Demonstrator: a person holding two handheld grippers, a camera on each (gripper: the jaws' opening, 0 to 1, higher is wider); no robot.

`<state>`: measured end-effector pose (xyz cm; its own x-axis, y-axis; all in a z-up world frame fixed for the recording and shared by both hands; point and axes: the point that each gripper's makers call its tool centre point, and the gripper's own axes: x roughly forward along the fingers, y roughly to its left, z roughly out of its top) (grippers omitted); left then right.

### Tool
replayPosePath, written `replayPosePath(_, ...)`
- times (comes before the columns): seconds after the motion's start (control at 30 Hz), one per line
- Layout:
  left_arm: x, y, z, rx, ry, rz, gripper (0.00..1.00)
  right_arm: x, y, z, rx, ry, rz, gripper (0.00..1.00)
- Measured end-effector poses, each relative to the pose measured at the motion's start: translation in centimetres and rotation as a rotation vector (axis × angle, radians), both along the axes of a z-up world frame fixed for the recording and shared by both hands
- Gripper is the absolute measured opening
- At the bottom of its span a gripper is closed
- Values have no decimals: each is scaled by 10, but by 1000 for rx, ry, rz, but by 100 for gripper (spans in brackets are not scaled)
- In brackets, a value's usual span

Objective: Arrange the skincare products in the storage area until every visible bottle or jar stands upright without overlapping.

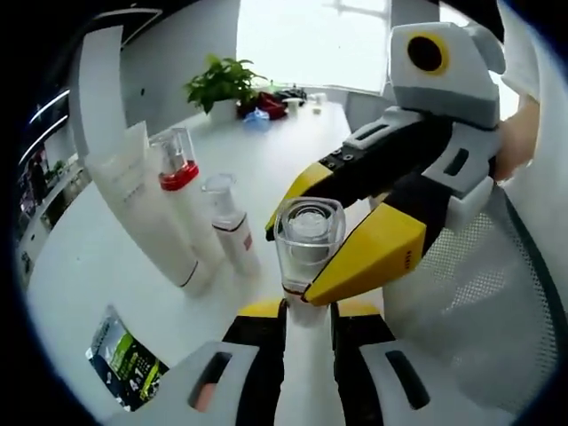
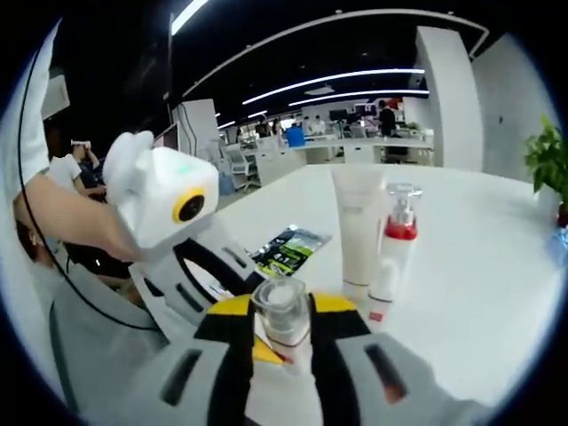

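Currently both grippers clamped on one clear-capped bottle [image 1: 308, 244], held above white table [image 1: 293, 151].

Largest first: table wide and bare toward far edge, plenty of room past the upright row; near edge just beside mesh chair back [image 1: 479, 293]. Potted plant [image 1: 222, 84] plus small clutter sitting at far edge. Tall white tube [image 1: 146, 209] upright, touching or just beside red-collared pump bottle [image 1: 182, 200]; smaller clear-capped bottle [image 1: 232, 226] upright just right of it, narrow gaps only. Dark green sachet [image 1: 124, 359] flat near table's near edge, well apart from row. Left gripper [image 1: 308, 311] jaws narrow on held bottle's body; right gripper [image 1: 333, 240] pinching its cap from the right. Right gripper view: same bottle [image 2: 282, 319] between yellow jaws, tube [image 2: 359, 226] and pump bottle [image 2: 395, 244] standing behind.
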<state>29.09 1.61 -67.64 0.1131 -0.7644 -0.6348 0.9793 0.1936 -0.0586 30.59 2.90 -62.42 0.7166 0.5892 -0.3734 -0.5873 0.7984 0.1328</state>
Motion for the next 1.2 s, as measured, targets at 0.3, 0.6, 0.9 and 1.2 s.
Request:
replayPosePath(0.3, 5, 2, -12, 16, 0, -1, 16, 2, 4, -10, -4, 12, 11, 25)
replayPosePath(0.6, 8, 5, -18, 41, -10, -5, 16, 5, 1, -15, 0, 26, -1, 24)
replayPosePath(0.9, 13, 5, -24, 47, -24, -17, 15, 7, -1, -15, 21, 22, -10, 24)
replayPosePath(1.2, 21, 2, -23, 35, -33, -35, 15, 6, -15, -4, 16, 2, -21, 32)
